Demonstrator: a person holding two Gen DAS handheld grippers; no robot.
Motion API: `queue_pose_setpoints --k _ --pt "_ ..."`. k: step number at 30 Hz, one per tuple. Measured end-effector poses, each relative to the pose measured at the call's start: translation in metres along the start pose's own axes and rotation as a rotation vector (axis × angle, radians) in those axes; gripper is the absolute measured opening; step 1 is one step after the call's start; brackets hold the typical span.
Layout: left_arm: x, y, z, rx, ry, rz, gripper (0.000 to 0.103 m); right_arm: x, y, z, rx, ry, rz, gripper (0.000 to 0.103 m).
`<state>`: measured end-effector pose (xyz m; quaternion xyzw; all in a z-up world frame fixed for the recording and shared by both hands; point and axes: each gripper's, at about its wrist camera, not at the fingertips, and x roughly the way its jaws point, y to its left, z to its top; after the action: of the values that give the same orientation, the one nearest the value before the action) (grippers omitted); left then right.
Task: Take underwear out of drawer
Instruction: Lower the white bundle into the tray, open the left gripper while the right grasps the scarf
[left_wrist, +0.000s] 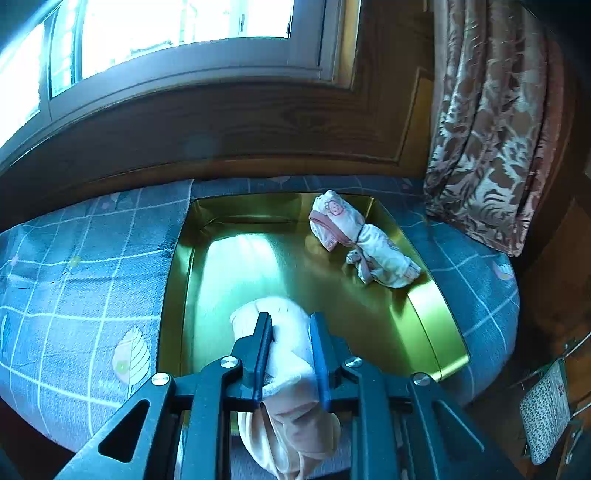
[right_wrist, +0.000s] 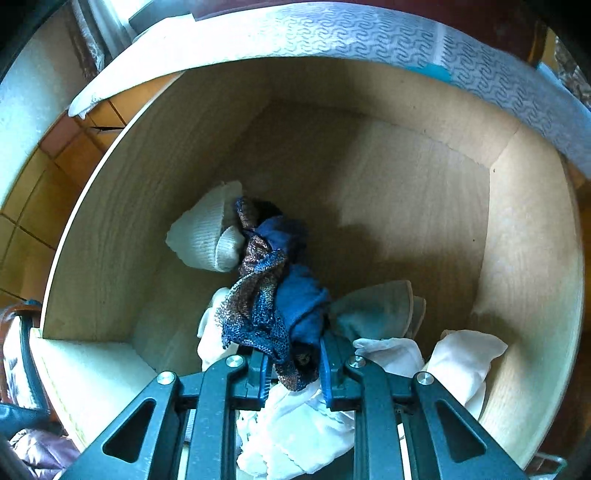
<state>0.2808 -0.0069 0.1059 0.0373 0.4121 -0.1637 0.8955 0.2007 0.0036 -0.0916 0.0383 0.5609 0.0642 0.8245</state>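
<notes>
We find the task partly done. In the left wrist view, the left hand-held gripper (left_wrist: 290, 328) is clamped narrow on a pale pink rolled garment (left_wrist: 291, 373), which hangs between its fingers over the near end of a shiny gold tray (left_wrist: 436, 314). The tray sits on a grey checked bed cover (left_wrist: 85, 266). Ahead of this gripper and to its right, at the tray's far corner, lies one white and pink printed bundle (left_wrist: 354, 236), already delivered. The rest of the tray floor is bare.

In the right wrist view, the right hand-held gripper (right_wrist: 293, 354) is closed narrow on a blue and brown patterned garment (right_wrist: 273, 299), which trails forward from its fingers and still rests inside the wooden drawer (right_wrist: 110, 221). We judge this piece gripped but not yet lifted clear.

Remaining in the drawer: a white ribbed roll (right_wrist: 207, 236) ahead and to the left, touching the patterned piece; a grey-green folded piece (right_wrist: 376, 306) just to the right; a white bundle (right_wrist: 465, 358) further right; and crumpled white fabric (right_wrist: 295, 424) directly beneath the gripper.

Our assessment: one item is deposited, one is about to be set down, one is in hand at the drawer, and at least four remain. The task is well short of halfway.
</notes>
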Motion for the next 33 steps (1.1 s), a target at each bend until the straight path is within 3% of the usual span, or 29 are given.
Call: queue_pose_setpoints --k 12,20,26,28,33 --pt "0.052 0.008 0.056 -0.013 -0.003 0.138 0.018 0.002 -0.023 -0.006 0.033 0.001 0.054 0.021" --pt "0.100 0.023 0.070 -0.014 0.060 0.204 0.018 0.006 -0.029 -0.004 0.034 0.019 0.068 0.021" --pt "0.098 0.037 0.064 -0.040 0.039 0.193 0.023 0.014 -0.028 -0.002 0.031 0.034 0.067 0.021" --pt "0.092 0.042 0.059 -0.051 0.019 0.189 0.029 0.015 -0.029 0.000 0.038 0.035 0.061 0.021" --pt "0.069 0.054 0.048 -0.113 -0.025 0.115 0.038 0.016 -0.024 0.003 0.021 0.044 0.044 0.021"
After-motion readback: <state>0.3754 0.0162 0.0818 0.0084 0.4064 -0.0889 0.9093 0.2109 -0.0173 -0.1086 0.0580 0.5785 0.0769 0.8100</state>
